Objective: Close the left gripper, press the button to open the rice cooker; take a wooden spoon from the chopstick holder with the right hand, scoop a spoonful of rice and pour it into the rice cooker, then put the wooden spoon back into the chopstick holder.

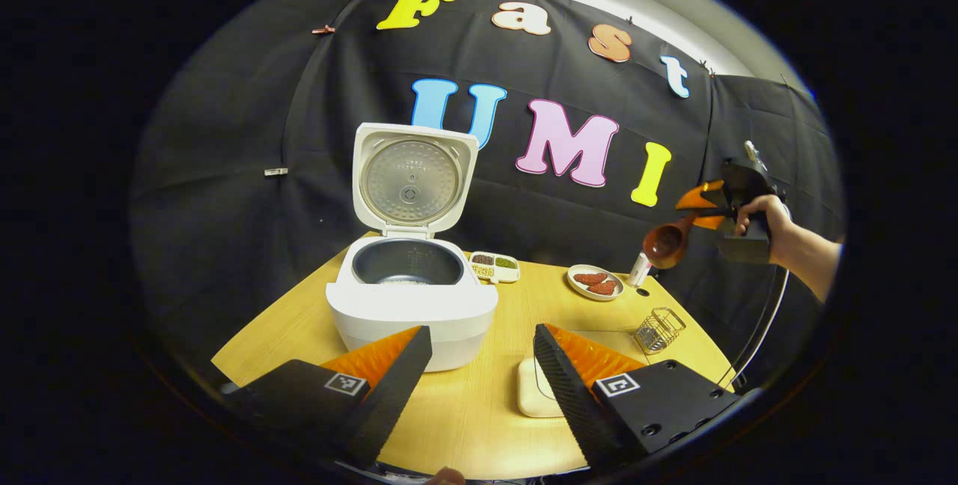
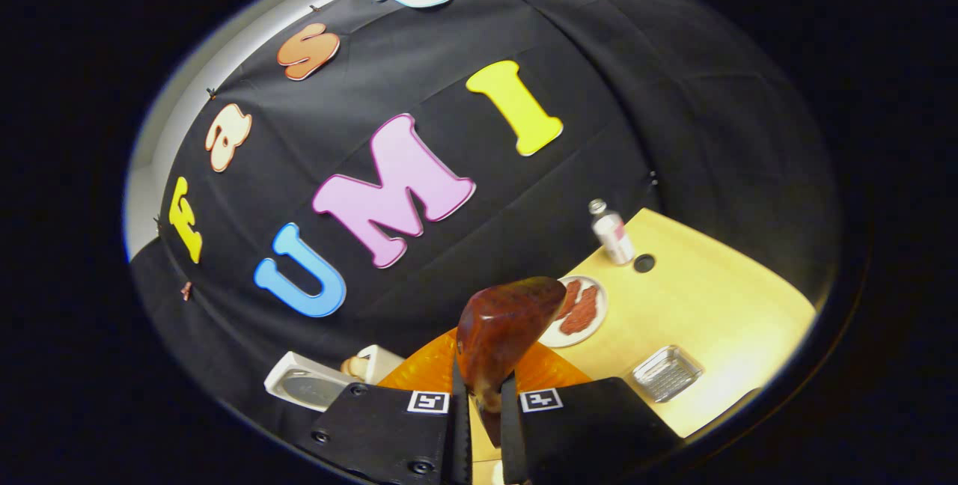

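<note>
Over the pale wooden table [image 1: 479, 410], my right gripper [image 2: 484, 410] pinches the glossy brown wooden spoon [image 2: 498, 331], well right of the open white rice cooker [image 1: 412, 298]; left gripper [image 1: 479, 373] spread.

Rice cooker [image 1: 412, 298] at counter [image 1: 479, 403] left edge, compartment tray [image 1: 495, 266] just behind-right. Plate [image 1: 594, 281] and bottle [image 1: 640, 269] along back edge; wire chopstick holder [image 1: 658, 329] near right edge.
</note>
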`<state>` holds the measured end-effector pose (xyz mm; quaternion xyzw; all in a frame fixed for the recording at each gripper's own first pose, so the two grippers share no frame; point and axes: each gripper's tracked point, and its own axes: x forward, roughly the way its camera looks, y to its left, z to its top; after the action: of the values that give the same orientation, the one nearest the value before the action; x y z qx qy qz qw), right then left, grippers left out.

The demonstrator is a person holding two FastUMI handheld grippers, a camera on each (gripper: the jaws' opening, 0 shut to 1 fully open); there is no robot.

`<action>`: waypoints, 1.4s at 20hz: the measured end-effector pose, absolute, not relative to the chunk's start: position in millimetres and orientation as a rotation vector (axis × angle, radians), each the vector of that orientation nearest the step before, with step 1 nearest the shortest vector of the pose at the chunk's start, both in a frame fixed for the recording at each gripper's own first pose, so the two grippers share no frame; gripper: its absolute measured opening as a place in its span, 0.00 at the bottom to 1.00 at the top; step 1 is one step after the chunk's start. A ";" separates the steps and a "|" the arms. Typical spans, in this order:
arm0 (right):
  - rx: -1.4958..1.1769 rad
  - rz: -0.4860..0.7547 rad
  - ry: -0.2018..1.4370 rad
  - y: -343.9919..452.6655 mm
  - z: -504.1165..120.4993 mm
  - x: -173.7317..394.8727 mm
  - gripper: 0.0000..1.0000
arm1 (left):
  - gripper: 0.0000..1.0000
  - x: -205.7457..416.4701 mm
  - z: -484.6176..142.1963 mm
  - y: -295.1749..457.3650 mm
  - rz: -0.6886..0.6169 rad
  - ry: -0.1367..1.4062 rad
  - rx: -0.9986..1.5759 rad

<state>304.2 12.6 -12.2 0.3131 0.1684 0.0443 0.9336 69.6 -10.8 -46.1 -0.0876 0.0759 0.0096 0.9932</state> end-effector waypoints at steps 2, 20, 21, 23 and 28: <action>0.632 0.068 0.359 -13.3 -28.1 305.4 0.19 | 0.96 78.9 -42.6 -21.1 0.024 0.157 -0.176; 0.647 -0.094 0.549 -110.5 -192.3 334.8 0.20 | 0.95 81.1 -10.2 -18.4 0.329 0.133 -0.041; 0.637 -0.094 0.557 -109.0 -199.9 335.5 0.20 | 0.95 78.0 -13.4 -17.7 0.338 0.144 -0.044; 0.595 -0.091 0.567 -102.3 -213.1 331.2 0.21 | 0.95 71.7 -19.4 -15.2 0.359 0.161 -0.052; 0.528 -0.065 0.575 -86.3 -218.4 322.8 0.29 | 0.95 63.9 -19.3 -7.9 0.373 0.162 -0.092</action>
<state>322.8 -86.3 -218.4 0.2574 0.2804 -0.0319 0.9242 63.9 -7.9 -19.3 -0.0459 0.0804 0.1852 0.9783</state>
